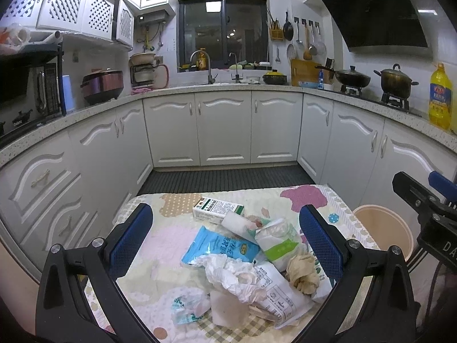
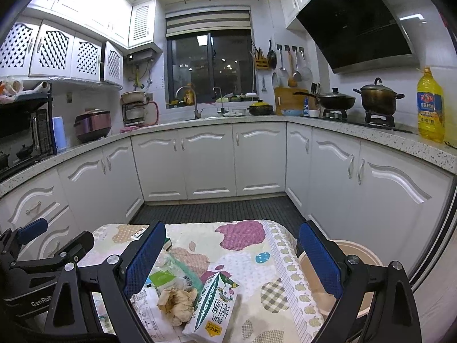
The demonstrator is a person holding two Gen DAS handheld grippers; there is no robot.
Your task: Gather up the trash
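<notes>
Readable text first: the left tongs (image 2: 34, 245) body says "GenRob" in white before it gets cut off, the black part of the right tongs (image 1: 422, 200) shows "DA" at the frame edge, and the microwave (image 1: 28, 97) has a small logo I can't make out. The yellow oil bottle (image 2: 430, 105) has a red and blue label with Chinese characters too small to read. The trash is piled on a small table (image 1: 160, 245) with a pastel patchwork cover: a white and green milk carton (image 1: 217, 210) with a barcode on its end, a blue snack bag (image 1: 221, 248) with white Chinese writing and a green badge, a white and green plastic wrapper (image 1: 278, 238), crumpled white tissue (image 1: 237, 274), a balled-up brownish napkin (image 2: 178, 303), and a flat white pack (image 2: 214, 300) with green Chinese lettering and a cow drawing. A small torn teal and white wrapper (image 1: 185, 305) lies off to the side. Both tongs are spread wide, holding nothing, hovering over the pile. A beige bin (image 1: 382, 228) sits just beside the table's right edge.
</notes>
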